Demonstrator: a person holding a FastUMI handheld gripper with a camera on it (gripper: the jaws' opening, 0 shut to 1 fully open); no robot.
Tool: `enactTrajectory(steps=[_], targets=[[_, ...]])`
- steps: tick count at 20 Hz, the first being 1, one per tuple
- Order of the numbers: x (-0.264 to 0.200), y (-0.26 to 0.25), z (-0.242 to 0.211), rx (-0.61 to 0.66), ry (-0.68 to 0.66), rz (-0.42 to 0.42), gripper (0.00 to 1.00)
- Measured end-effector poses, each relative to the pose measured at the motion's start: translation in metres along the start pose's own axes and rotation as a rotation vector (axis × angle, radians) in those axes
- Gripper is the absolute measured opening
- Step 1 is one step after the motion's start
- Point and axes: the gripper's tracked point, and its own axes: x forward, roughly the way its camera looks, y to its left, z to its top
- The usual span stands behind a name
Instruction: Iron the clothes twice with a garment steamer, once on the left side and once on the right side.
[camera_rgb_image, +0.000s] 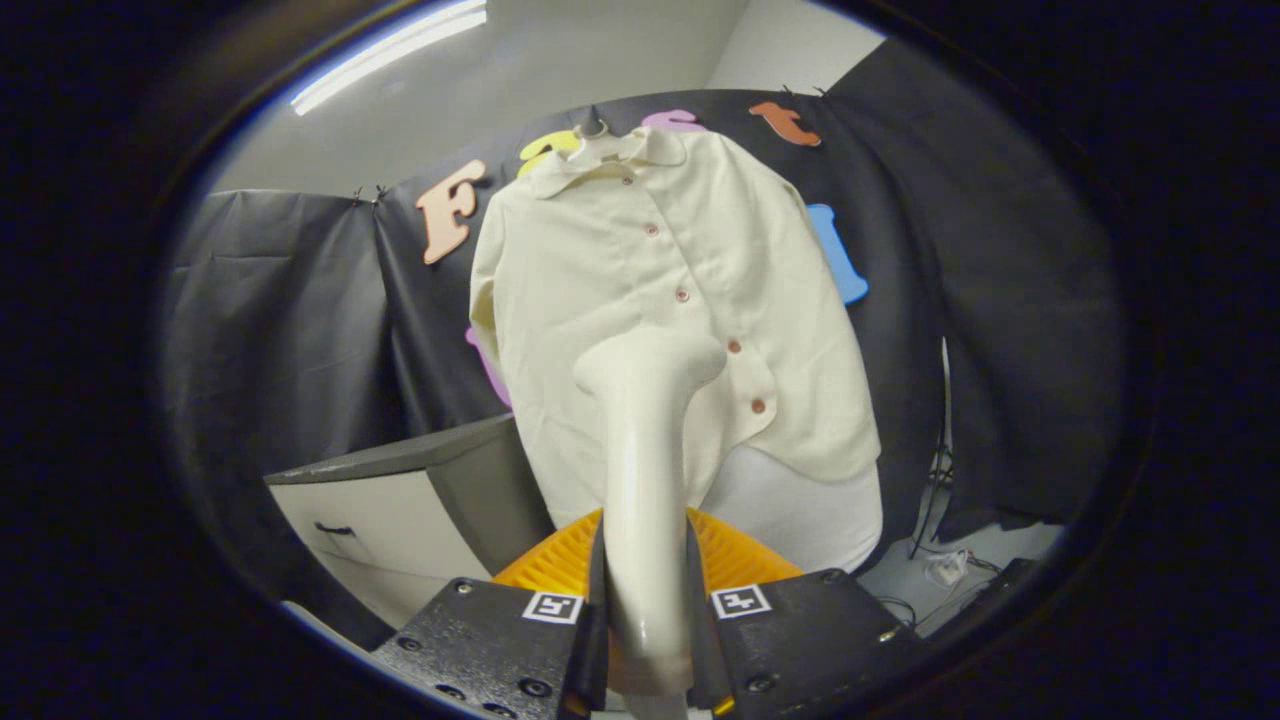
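Steamer (645, 440) clamped between fingers (590, 610), shirt (600, 260) beyond (hanging)

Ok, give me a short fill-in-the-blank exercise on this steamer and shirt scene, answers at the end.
1. The gripper is shut on the handle of the ____.
2. The steamer head is in front of the cream ____ hanging on the booth wall.
3. The shirt closes with a row of ____ down its front.
4. Beside the shirt's lower edge stands a cabinet with a grey top and a ____ front.

Missing words: steamer; shirt; buttons; white
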Motion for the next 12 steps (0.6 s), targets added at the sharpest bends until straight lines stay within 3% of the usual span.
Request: enactTrajectory(steps=[5,12], targets=[[0.011,-0.011,0.072,-0.074,-0.072,-0.043,0.32],[0.068,-0.041,0.156,-0.047,-0.145,-0.097,0.32]])
